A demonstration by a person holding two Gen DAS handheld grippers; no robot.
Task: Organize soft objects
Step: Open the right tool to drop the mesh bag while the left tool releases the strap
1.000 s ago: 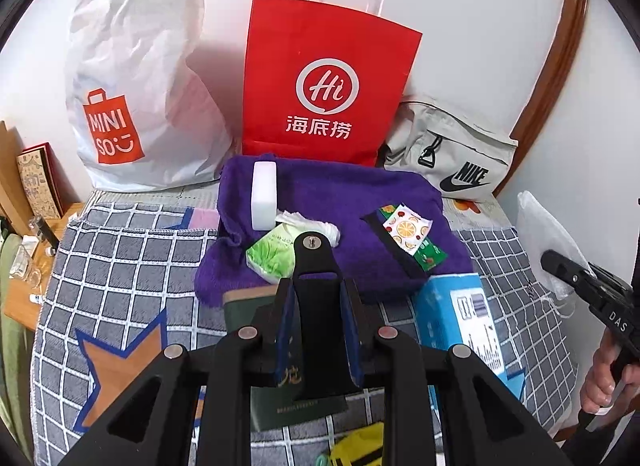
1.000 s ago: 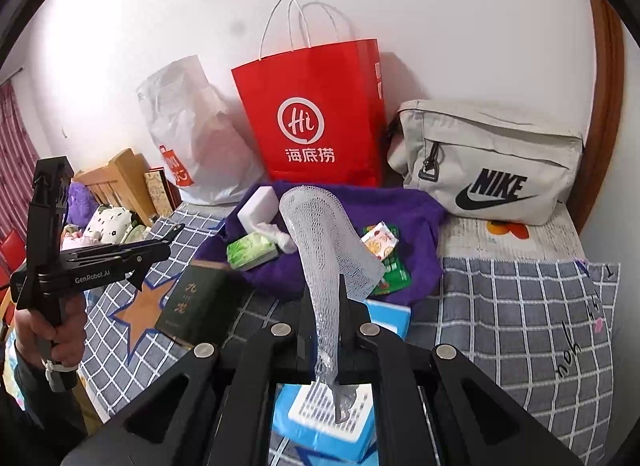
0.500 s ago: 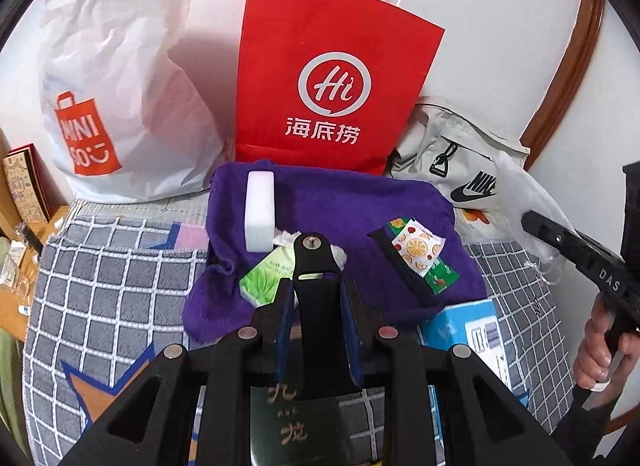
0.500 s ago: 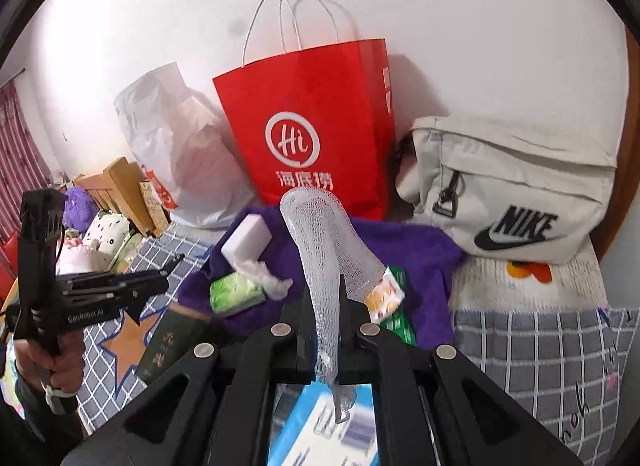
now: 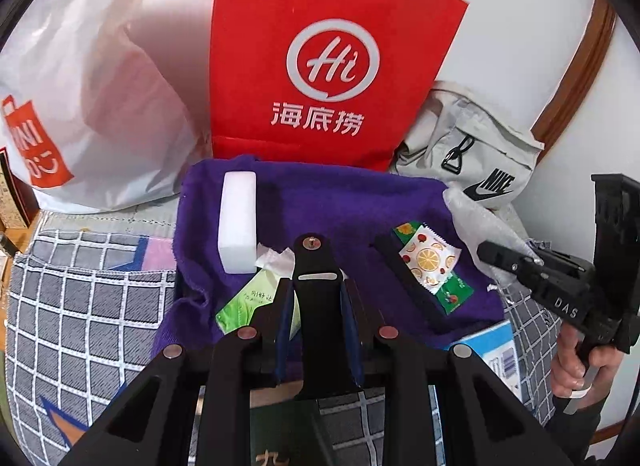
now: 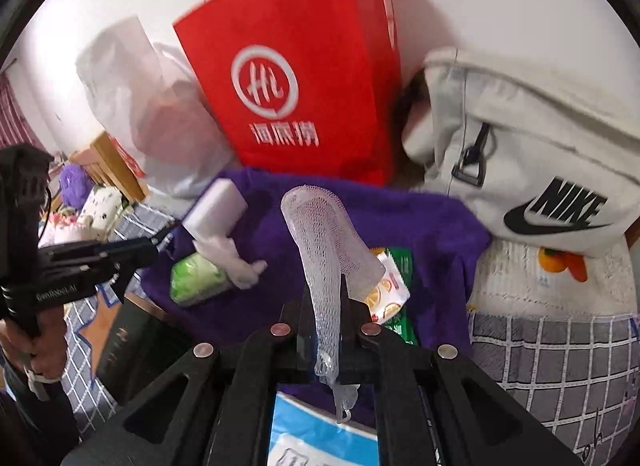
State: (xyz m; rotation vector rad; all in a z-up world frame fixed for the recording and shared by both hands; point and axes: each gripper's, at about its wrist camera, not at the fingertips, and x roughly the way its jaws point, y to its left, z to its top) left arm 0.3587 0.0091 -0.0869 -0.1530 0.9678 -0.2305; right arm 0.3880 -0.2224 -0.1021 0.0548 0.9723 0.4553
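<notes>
A purple towel (image 5: 340, 201) lies on the checked bed cover in front of the bags. On it rest a white sponge block (image 5: 239, 221), a green tissue pack (image 5: 248, 302) and a fruit-print sachet (image 5: 430, 262). My left gripper (image 5: 316, 294) hangs over the towel's near edge, shut on a flat black piece with a metal rivet (image 5: 314, 266). My right gripper (image 6: 325, 294) is shut on a white mesh net sleeve (image 6: 328, 242), which stands up above the towel (image 6: 424, 225). The left wrist view shows the right gripper (image 5: 492, 256) by the towel's right corner.
Against the wall stand a red paper bag (image 5: 320, 65), a white plastic bag (image 5: 80, 105) and a beige Nike bag (image 6: 540, 145). A blue-white packet (image 5: 496, 350) and a dark green book (image 6: 136, 350) lie near the towel's front edge. A person's hand (image 5: 576, 362) grips the right tool.
Both grippers have moved forward and down toward the purple towel, so the towel and bags look bigger. Each keeps its hold: black piece in the left, mesh net in the right.
</notes>
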